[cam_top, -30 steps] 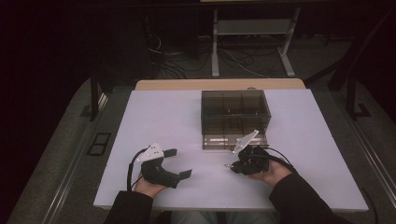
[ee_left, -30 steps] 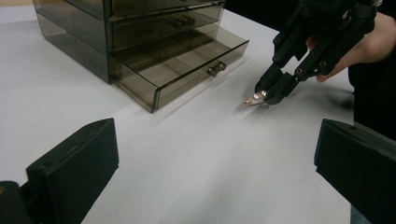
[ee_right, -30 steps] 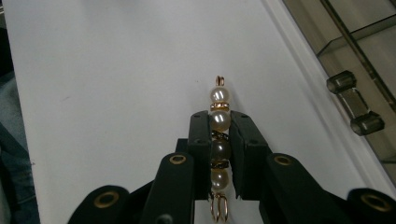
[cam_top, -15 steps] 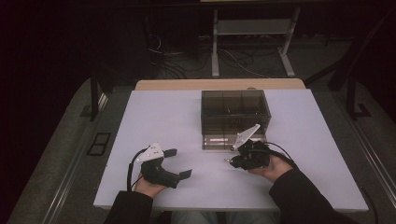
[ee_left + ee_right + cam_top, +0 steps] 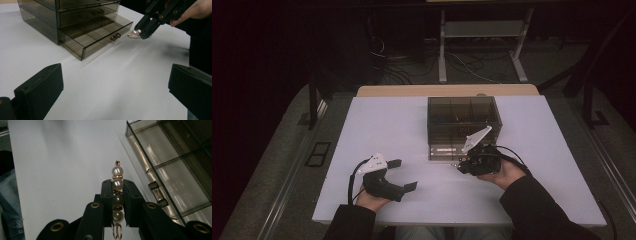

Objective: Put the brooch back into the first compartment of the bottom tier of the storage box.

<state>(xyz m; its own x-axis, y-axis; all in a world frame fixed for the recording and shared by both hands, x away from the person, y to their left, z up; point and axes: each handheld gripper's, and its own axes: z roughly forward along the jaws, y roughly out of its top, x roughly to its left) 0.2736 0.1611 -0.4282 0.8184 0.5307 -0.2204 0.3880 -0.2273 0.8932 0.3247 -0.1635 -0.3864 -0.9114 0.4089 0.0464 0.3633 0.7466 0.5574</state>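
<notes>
Right gripper [image 5: 117,185] clamped on a pearl pin [image 5: 117,195], held above the white table [image 5: 402,125] just in front of the smoky plastic drawer box [image 5: 463,120]. Bottom drawer [image 5: 100,37] pulled open, its small handle [image 5: 115,37] just beside the pin's wire loop. Pin standing upright between the pads, top pearl poking past the tips. Left gripper [image 5: 404,175] spread wide and holding nothing, well apart to the left.
</notes>
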